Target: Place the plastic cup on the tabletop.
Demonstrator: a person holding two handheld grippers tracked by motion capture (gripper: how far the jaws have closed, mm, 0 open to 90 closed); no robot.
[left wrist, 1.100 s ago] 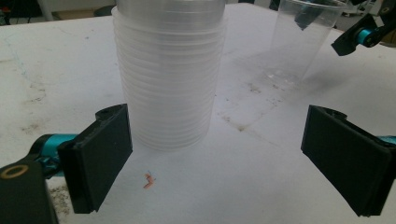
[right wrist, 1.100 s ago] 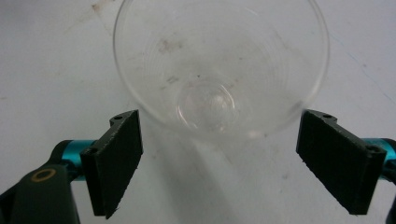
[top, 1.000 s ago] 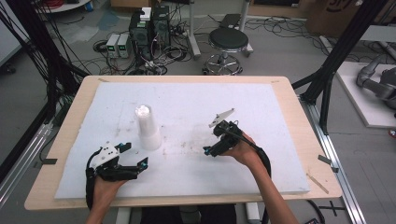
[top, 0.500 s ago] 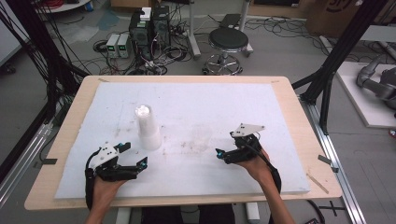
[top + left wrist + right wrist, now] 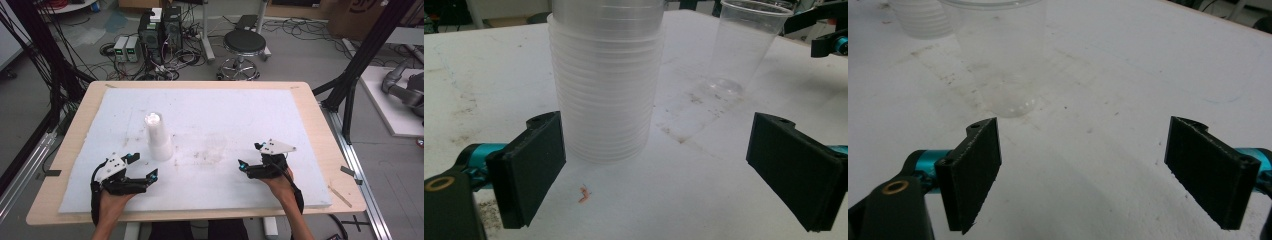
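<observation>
the big wooden table (image 5: pixel 75 125) has a white sheet (image 5: pixel 225 115) on top, with some dirty marks in the middle.

a tall stack of clear plastic cups (image 5: pixel 158 137) stands on the left half of the sheet. in the left gripper view the stack (image 5: pixel 606 80) is very close, just in front of the two black jaws.

one single clear cup (image 5: pixel 744 47) stands alone on the sheet, upright, between the stack and the right gripper. in the right gripper view this cup (image 5: pixel 998 55) is just ahead of the jaws, a bit to the left, and nothing touches it.

the left gripper (image 5: pixel 141 167) sits low on the sheet near the stack. its jaws are wide apart and hold nothing.

the right gripper (image 5: pixel 250 156) sits on the right half. its jaws are spread wide too and are empty.

a tiny orange crumb (image 5: pixel 584 194) lies by the stack.
</observation>
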